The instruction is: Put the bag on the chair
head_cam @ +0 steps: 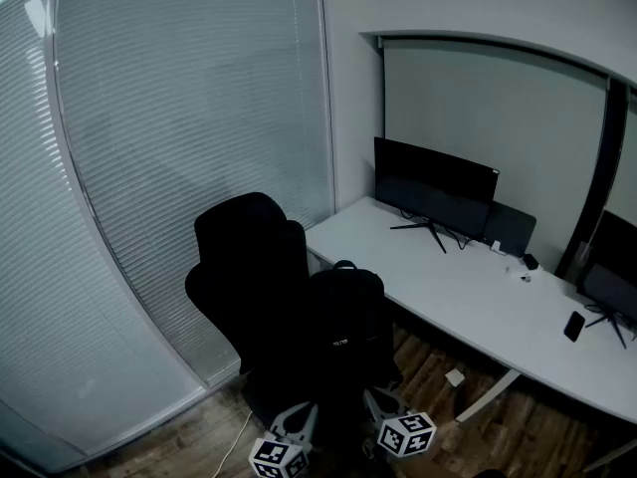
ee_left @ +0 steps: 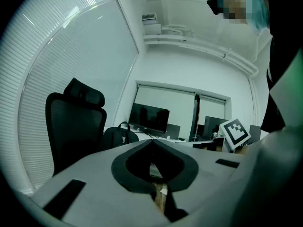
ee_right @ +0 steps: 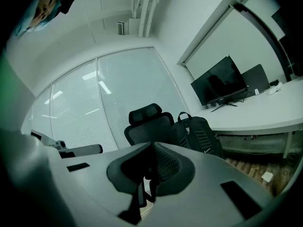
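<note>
L gripper (head_cam: 296, 422) & R gripper (head_cam: 380, 404): jaws closed tip-to-tip, nothing held. Ahead of fingertips, not touching: black bag (head_cam: 345, 317) upright on chair (head_cam: 249, 257) seat, against backrest. Beyond that: desk (head_cam: 478, 297) w/ monitor (head_cam: 433, 187).

Surface (head_cam: 468, 297): white and long, ran along the far wall.
Monitor (head_cam: 434, 185): dark, stood at the surface's back edge.
Phone (head_cam: 574, 326): dark, lay flat near the surface's right end.
Blinds (head_cam: 189, 98): closed, hung left of the surface.
White scrap (head_cam: 454, 377): lay on the wooden floor (head_cam: 199, 436) under the surface.
</note>
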{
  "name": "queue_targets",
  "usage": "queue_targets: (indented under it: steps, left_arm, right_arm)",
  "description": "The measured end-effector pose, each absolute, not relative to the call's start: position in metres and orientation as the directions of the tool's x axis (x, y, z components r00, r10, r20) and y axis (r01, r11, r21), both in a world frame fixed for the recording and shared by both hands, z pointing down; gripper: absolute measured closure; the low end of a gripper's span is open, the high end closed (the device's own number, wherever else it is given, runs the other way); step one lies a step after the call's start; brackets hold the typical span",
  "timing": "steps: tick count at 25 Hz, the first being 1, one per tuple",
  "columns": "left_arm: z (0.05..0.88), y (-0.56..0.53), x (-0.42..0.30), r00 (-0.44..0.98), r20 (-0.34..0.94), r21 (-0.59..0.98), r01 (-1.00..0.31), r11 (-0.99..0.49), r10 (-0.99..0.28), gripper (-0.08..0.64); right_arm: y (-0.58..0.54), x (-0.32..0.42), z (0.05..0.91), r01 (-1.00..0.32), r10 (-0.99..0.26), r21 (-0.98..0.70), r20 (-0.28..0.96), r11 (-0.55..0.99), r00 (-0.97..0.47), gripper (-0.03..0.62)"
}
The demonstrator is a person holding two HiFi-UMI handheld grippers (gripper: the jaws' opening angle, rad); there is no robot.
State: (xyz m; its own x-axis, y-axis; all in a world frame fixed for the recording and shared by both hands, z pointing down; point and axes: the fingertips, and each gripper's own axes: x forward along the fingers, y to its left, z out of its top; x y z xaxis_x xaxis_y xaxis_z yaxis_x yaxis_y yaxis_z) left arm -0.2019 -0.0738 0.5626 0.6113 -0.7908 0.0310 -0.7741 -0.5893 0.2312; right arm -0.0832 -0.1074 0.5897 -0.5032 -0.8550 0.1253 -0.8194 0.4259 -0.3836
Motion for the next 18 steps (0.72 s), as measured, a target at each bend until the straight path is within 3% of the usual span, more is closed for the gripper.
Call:
queue_targets:
  steps: [18]
  left_arm:
    - [0.561,-0.047,-0.21,0.614,0.011,0.236,-0.769,-0.594,-0.789,0.541]
  right_arm:
    - [-0.081,-0.097,0.588,-0.82,-0.85,-0.363,0.124,0.442,-0.513,0.548]
